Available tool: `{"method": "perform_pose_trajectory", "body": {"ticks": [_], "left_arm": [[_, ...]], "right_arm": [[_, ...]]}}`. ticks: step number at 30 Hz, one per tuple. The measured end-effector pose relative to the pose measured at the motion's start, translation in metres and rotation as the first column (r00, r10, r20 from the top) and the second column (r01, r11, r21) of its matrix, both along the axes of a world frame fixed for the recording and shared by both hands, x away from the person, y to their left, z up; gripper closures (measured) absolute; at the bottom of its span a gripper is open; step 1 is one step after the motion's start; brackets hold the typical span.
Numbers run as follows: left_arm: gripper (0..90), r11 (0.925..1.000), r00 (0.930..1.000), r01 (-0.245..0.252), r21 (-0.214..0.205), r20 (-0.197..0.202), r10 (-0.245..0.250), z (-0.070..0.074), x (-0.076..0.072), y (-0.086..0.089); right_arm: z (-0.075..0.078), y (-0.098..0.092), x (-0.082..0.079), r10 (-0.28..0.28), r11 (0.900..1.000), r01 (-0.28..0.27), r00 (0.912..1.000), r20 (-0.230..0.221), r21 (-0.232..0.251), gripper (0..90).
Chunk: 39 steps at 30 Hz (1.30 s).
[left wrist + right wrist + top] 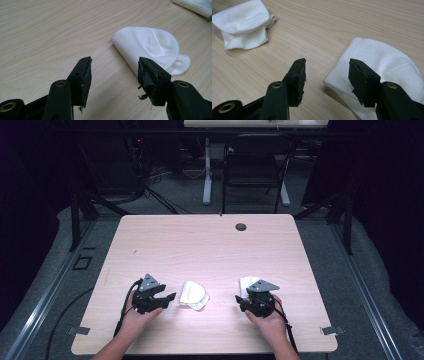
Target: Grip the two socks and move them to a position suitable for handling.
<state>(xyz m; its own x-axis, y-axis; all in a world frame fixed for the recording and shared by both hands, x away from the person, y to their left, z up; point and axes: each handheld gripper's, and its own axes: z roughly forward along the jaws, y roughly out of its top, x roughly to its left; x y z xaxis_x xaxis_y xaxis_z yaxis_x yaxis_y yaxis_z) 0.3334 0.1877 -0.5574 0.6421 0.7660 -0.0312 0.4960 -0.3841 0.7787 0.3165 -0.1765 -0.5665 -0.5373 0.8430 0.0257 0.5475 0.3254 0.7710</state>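
Two white cloths lie on the light wooden table (200,245). A folded, rounded cloth (194,295) (150,47) lies near the front middle, just right of my left gripper (170,297) (113,72), whose jaws stand open on bare wood with the cloth's edge by the right jaw. A second white cloth (247,283) (384,62) lies right in front of my right gripper (242,296) (327,73). That gripper is open too, its right jaw over the cloth's edge. The rounded cloth (244,25) appears at the upper left of the right gripper view.
A dark cable hole (241,226) sits near the table's far edge. Beyond the table stand a black chair (255,165) and a white desk leg (207,170). Bare wood stretches across the far half of the table.
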Motion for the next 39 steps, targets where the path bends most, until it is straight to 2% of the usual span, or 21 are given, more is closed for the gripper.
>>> {"method": "perform_pose_trajectory", "body": {"ticks": [2,3,5,7,10,13,14,16,17,21,28,29,34,39], "left_arm": [[44.9,0.9996,0.9999,0.01,0.027,0.011,-0.011,0.003,0.0,-0.005],[44.8,0.9998,0.9999,0.01,0.02,0.009,-0.01,0.004,0.001,-0.007],[44.8,0.9996,0.9999,0.007,0.027,-0.015,-0.007,0.006,0.004,-0.012],[44.8,0.9992,0.9997,0.012,0.037,-0.02,-0.011,0.009,0.006,-0.019],[45.8,0.9995,0.9995,0.027,0.015,-0.019,-0.026,0.013,0.009,-0.031],[49.2,0.9989,0.9987,0.044,0.017,-0.025,-0.044,0.011,0.01,-0.039],[50.7,0.9982,0.9981,0.055,0.024,-0.03,-0.054,0.01,0.011,-0.043],[55.8,0.9955,0.9975,0.065,0.07,-0.032,-0.062,0.004,0.012,-0.053],[56.7,0.9955,0.9975,0.065,0.07,-0.032,-0.062,0.004,0.012,-0.053],[60.1,0.9894,0.9971,0.073,0.125,-0.031,-0.07,-0.002,0.01,-0.054],[69.5,0.9884,0.9947,0.079,0.129,-0.075,-0.07,-0.014,0.009,-0.051],[71.0,0.9888,0.9951,0.077,0.127,-0.072,-0.069,-0.015,0.009,-0.052],[71.9,0.9899,0.9924,0.089,0.111,-0.095,-0.078,-0.015,0.004,-0.051],[72.3,0.9908,0.9913,0.094,0.098,-0.101,-0.084,-0.016,-0.006,-0.057]], "right_arm": [[-0.001,0.001,0.001,0.007,0.9999,-0.007,0.9999,-0.008,0.008,45.9],[-0.002,0.001,0.001,0.007,0.9998,-0.006,0.9998,-0.016,0.018,45.7],[-0.002,0.002,0.001,0.006,0.9997,-0.006,0.9998,-0.019,0.023,45.5],[-0.001,0.001,0.001,0.017,0.9995,-0.016,0.9997,-0.02,0.027,44.7],[-0.002,0.002,0.001,0.013,0.9994,-0.013,0.9998,-0.017,0.033,44.7],[-0.002,0.002,0.001,0.009,0.9996,-0.009,0.9998,-0.018,0.028,44.7],[-0.001,0.001,0.002,0.009,0.9997,-0.009,0.9998,-0.018,0.023,44.6],[-0.001,0.001,0.002,-0.004,0.9994,0.005,0.9999,-0.013,0.035,44.6],[-0.001,0.001,0.002,-0.004,0.9994,0.005,0.9999,-0.013,0.035,44.6],[-0.001,0.0,0.003,-0.003,0.999,0.004,0.9996,-0.028,0.046,44.6],[0.0,0.002,0.001,0.012,0.9982,-0.01,0.9997,-0.022,0.059,44.7],[0.0,0.002,0.001,0.016,0.9982,-0.015,0.9996,-0.024,0.059,44.7],[0.0,0.003,0.001,0.015,0.9984,-0.014,0.9996,-0.025,0.055,44.7],[0.001,0.001,0.002,0.013,0.9984,-0.011,0.9996,-0.024,0.056,44.7]]}}
